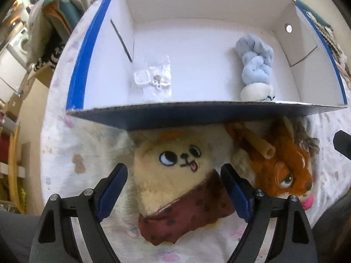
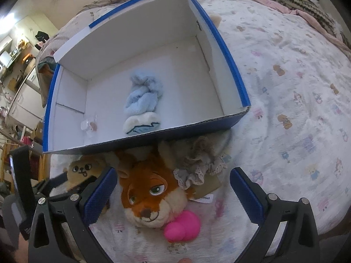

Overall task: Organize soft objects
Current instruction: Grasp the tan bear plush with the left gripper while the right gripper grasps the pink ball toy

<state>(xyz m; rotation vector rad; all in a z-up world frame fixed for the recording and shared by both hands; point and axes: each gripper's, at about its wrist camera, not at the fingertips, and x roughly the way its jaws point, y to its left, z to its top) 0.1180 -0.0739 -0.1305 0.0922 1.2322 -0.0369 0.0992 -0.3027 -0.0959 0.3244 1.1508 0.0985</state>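
Plush toys are the subject. Cream dog plush (image 1: pixel 173 171) lies on the bed (image 1: pixel 57 171) between the wide-open jaws of the left gripper (image 1: pixel 174 188), untouched; maroon spotted scarf (image 1: pixel 186 214) nearest. Judged light, compressible, fur slightly slippery: grip across the head, not the loose scarf. Fox plush (image 2: pixel 149 195), orange, green-eyed, sits between the right gripper (image 2: pixel 173 192), jaws also open and empty, pink ball (image 2: pixel 183 225) touching its muzzle. Beyond both, the blue box (image 2: pixel 230 65) holds a pale blue plush (image 2: pixel 142 100).
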